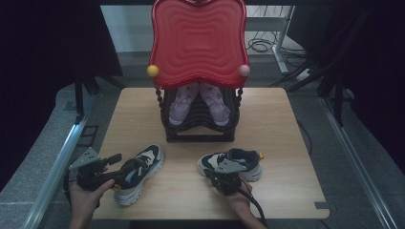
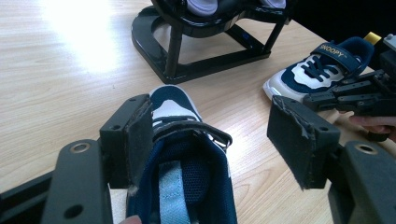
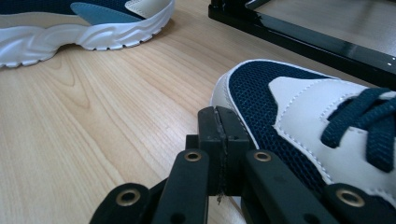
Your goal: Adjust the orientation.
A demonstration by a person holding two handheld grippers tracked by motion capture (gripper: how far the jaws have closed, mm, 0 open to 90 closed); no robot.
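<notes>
Two navy and white sneakers lie on the wooden table [image 1: 272, 119]. Just behind the heel of the left sneaker [image 1: 143, 164] my left gripper [image 1: 117, 171] is open. In the left gripper view that sneaker [image 2: 187, 186] has its heel opening between the spread jaws, and my left gripper [image 2: 217, 140] has one pad [image 2: 137, 140] against the collar. My right gripper [image 1: 212, 172] is shut by the toe of the right sneaker [image 1: 243, 160]. In the right gripper view my right gripper [image 3: 218, 135] has its jaws pressed together with nothing between them, beside the toe of the right sneaker [image 3: 299, 107].
A black shoe rack [image 1: 200, 133] stands at the table's back middle, with a pair of lilac shoes [image 1: 198, 102] inside and a red wavy tray [image 1: 198, 40] on top. Bare wood lies between the two sneakers. A metal rail [image 1: 57, 167] runs along the table's left side.
</notes>
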